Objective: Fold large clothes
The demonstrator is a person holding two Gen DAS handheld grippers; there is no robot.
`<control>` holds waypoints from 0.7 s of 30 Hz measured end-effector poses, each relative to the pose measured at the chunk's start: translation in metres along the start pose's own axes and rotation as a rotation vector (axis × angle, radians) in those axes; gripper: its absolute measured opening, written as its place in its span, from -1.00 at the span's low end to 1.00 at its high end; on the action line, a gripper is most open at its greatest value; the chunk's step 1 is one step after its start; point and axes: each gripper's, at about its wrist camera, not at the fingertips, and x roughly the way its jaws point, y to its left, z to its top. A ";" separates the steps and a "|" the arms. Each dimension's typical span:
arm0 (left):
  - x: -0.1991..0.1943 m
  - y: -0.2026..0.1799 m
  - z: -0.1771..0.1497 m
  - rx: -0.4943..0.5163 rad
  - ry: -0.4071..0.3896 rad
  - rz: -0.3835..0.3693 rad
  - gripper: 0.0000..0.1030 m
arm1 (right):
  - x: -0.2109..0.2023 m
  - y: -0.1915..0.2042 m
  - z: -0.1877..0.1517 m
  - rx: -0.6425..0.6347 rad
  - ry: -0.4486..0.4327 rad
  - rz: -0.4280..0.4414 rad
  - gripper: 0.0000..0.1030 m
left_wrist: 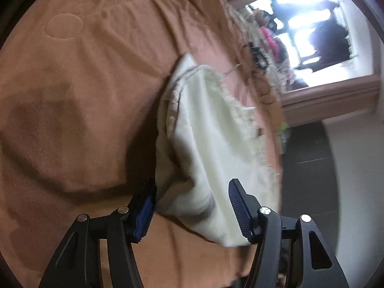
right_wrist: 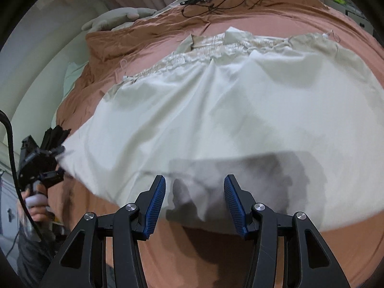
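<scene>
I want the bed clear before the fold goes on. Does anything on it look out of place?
Yes. A tangle of black cables lies loose on the brown bedspread, beyond the far edge of the white garment. It touches no cloth, but it is clutter on the folding surface.

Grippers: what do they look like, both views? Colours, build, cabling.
Both are alike: black linkage arms with triangular cutouts, silver pivot screws, and blue ribbed pads on the fingers. That holds for the left gripper and the right gripper. The right wrist view also shows the left unit from outside as a black body with a black cable curving from it. Sleeve details are too blurred.
</scene>
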 end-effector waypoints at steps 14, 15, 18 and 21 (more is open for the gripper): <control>0.036 0.005 -0.005 -0.059 0.004 0.033 0.18 | -0.015 0.001 -0.023 0.024 -0.006 -0.025 0.00; 0.035 0.006 -0.005 -0.064 -0.008 0.031 0.18 | -0.016 0.000 -0.024 0.025 -0.008 -0.030 0.00; 0.035 0.006 -0.004 -0.060 -0.031 0.051 -0.06 | -0.015 0.000 -0.023 0.022 -0.006 -0.037 0.00; 0.035 0.010 -0.003 -0.060 -0.041 0.078 -0.27 | -0.009 0.010 -0.021 0.004 -0.003 -0.034 0.00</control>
